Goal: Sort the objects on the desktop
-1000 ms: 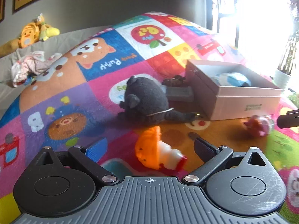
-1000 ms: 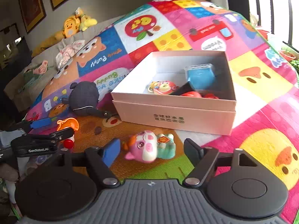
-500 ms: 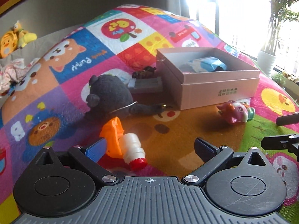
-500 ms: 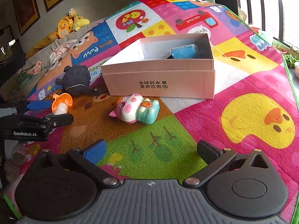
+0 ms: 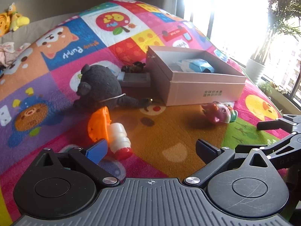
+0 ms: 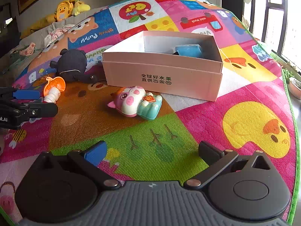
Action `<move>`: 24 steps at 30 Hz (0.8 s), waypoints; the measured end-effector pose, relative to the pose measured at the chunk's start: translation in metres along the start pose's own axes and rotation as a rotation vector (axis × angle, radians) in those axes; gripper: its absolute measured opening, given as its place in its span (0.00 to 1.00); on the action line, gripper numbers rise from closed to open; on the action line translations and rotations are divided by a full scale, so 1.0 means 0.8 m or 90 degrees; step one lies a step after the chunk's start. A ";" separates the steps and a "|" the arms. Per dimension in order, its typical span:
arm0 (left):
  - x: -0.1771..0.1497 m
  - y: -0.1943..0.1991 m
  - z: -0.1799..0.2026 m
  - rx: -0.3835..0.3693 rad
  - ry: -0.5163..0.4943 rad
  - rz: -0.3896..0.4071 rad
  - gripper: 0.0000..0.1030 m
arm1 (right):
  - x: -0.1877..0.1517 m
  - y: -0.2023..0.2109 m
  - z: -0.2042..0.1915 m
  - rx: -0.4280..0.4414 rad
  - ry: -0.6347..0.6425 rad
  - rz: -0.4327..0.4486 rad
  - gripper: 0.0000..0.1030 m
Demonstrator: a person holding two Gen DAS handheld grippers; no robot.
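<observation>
A pink cardboard box (image 6: pixel 161 75) stands open on the play mat with a blue item (image 6: pixel 188 50) inside. In front of it a pink pig toy (image 6: pixel 135 101) lies on its side, well ahead of my right gripper (image 6: pixel 152 151), which is open and empty. In the left wrist view my left gripper (image 5: pixel 150 148) is open too. An orange and white mushroom toy (image 5: pixel 105 130) lies just beyond its blue finger, not gripped. A dark plush (image 5: pixel 99 86) lies behind the mushroom. The pig toy (image 5: pixel 218 111) and the box (image 5: pixel 195 81) sit to the right.
A grey flat block (image 5: pixel 135 79) and a small brown object (image 5: pixel 133 66) lie left of the box. The colourful play mat (image 6: pixel 244 131) ends at a green edge on the right. Yellow plush toys (image 6: pixel 64 9) sit on a sofa behind. A potted plant (image 5: pixel 255 69) stands by the window.
My right gripper has opened wider and drawn back from the pig toy, which was between its fingers and stays on the mat. The left view has swung right, so the mushroom toy sits further left.
</observation>
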State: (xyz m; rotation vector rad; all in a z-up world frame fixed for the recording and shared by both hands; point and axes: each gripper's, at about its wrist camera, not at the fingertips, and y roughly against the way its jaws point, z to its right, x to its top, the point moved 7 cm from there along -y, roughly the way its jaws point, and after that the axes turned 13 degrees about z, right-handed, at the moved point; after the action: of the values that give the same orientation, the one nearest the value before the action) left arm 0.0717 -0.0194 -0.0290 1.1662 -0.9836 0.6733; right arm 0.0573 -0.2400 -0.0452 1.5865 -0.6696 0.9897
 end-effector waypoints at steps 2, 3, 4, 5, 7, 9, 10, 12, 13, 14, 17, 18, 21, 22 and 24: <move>-0.004 -0.004 0.004 -0.015 0.016 -0.007 0.99 | 0.000 -0.001 -0.001 -0.002 0.004 -0.002 1.00; -0.004 -0.002 0.011 -0.047 0.023 -0.005 0.99 | 0.000 -0.001 -0.001 -0.003 0.006 -0.002 1.00; -0.002 0.003 0.021 -0.088 0.029 -0.002 0.99 | 0.000 -0.001 -0.002 -0.004 0.010 -0.004 1.00; 0.001 0.008 0.030 -0.117 0.027 0.009 0.99 | -0.001 -0.002 -0.002 -0.005 0.011 -0.005 1.00; 0.010 0.016 0.039 -0.124 -0.001 0.039 0.99 | -0.001 -0.001 -0.002 -0.003 0.013 -0.005 1.00; 0.015 0.014 0.035 -0.091 -0.025 0.049 0.99 | -0.002 -0.001 -0.002 0.000 0.015 -0.007 1.00; 0.016 0.010 0.029 -0.071 -0.025 0.045 0.99 | -0.002 -0.001 -0.002 0.001 0.016 -0.008 1.00; 0.013 0.001 0.011 -0.032 -0.011 0.026 0.99 | -0.002 -0.001 -0.003 0.001 0.018 -0.009 1.00; 0.010 -0.002 0.004 -0.021 -0.001 0.017 0.99 | -0.002 -0.001 -0.003 0.000 0.018 -0.009 1.00; 0.007 -0.004 -0.001 -0.016 0.008 0.009 0.99 | -0.002 -0.001 -0.003 0.000 0.019 -0.009 1.00; 0.000 -0.003 -0.001 -0.031 0.022 -0.004 0.99 | -0.002 -0.002 -0.004 -0.003 0.023 -0.009 1.00; -0.001 -0.001 0.003 -0.040 0.021 -0.004 0.99 | -0.002 -0.002 -0.004 -0.004 0.023 -0.009 1.00; 0.000 0.001 0.013 -0.068 0.022 0.000 0.99 | -0.002 -0.002 -0.004 -0.003 0.023 -0.009 1.00; -0.001 0.002 0.016 -0.081 0.029 -0.002 0.99 | -0.002 -0.002 -0.004 -0.003 0.023 -0.009 1.00; -0.002 0.003 0.021 -0.114 0.050 -0.013 0.99 | -0.002 -0.002 -0.004 -0.003 0.023 -0.009 1.00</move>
State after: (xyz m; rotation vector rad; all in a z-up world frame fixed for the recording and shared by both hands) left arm 0.0640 -0.0348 -0.0283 0.9837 -0.9453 0.5974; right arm 0.0571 -0.2365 -0.0469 1.5640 -0.6348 1.0034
